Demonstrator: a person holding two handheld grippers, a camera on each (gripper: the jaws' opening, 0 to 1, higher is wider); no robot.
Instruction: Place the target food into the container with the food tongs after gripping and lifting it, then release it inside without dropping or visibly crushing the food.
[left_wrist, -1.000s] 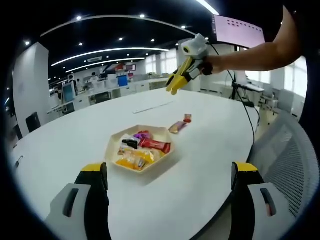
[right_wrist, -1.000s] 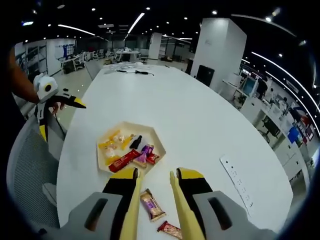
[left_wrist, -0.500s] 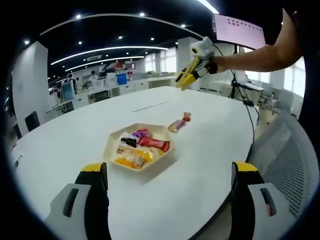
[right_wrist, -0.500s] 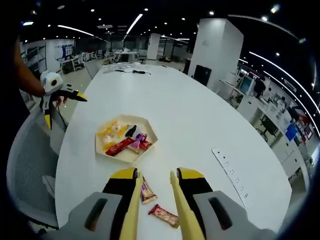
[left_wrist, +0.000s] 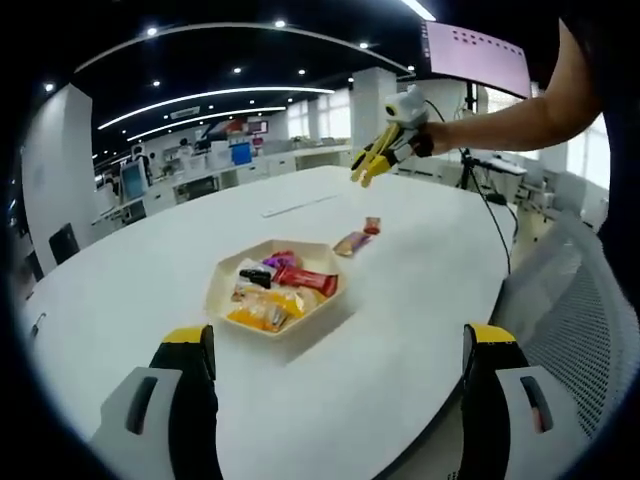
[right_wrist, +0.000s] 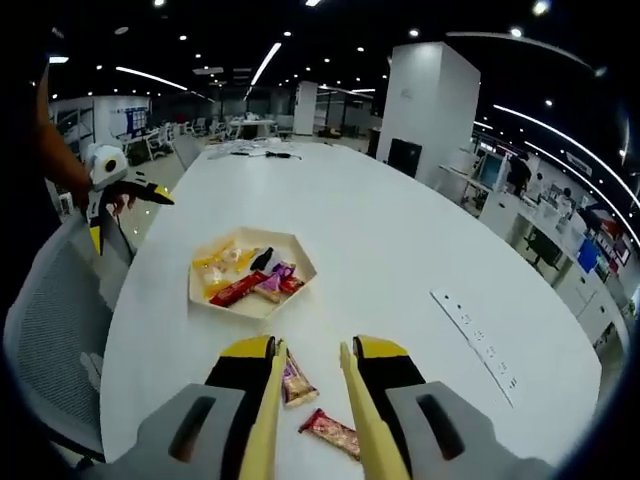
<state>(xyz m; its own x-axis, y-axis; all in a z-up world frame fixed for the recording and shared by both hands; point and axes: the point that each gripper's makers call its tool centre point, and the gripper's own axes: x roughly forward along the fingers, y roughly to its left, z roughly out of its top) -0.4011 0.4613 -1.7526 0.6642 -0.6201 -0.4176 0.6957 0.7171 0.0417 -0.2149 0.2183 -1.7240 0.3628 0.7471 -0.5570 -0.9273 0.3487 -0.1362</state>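
A cream six-sided tray (left_wrist: 222, 272) (right_wrist: 303, 277) sits on the white table, holding several wrapped snacks. Two more wrapped snacks lie on the table beyond it, a purple-brown one (left_wrist: 351, 242) (right_wrist: 295, 382) and a red one (left_wrist: 373, 226) (right_wrist: 331, 435). My right gripper (right_wrist: 310, 350) (left_wrist: 366, 172) is shut on yellow food tongs (right_wrist: 272, 400) (left_wrist: 379, 155), whose arms stand apart with nothing gripped. The purple-brown snack lies on the table under the gap between those arms. Near the table's edge my left gripper (left_wrist: 338, 340) (right_wrist: 130, 222) is open and holds nothing.
A grey mesh chair (left_wrist: 575, 300) (right_wrist: 50, 330) stands at the table's edge beside the tray. A flat socket strip (right_wrist: 476, 336) is set in the table top, right of the snacks. Cables (right_wrist: 262, 146) lie at the table's far end. A screen on a stand (left_wrist: 476, 60) is behind the hand.
My right gripper has drawn back from the tray with the tongs, so the tray now looks farther off and both loose snacks show under it. The left gripper has barely moved.
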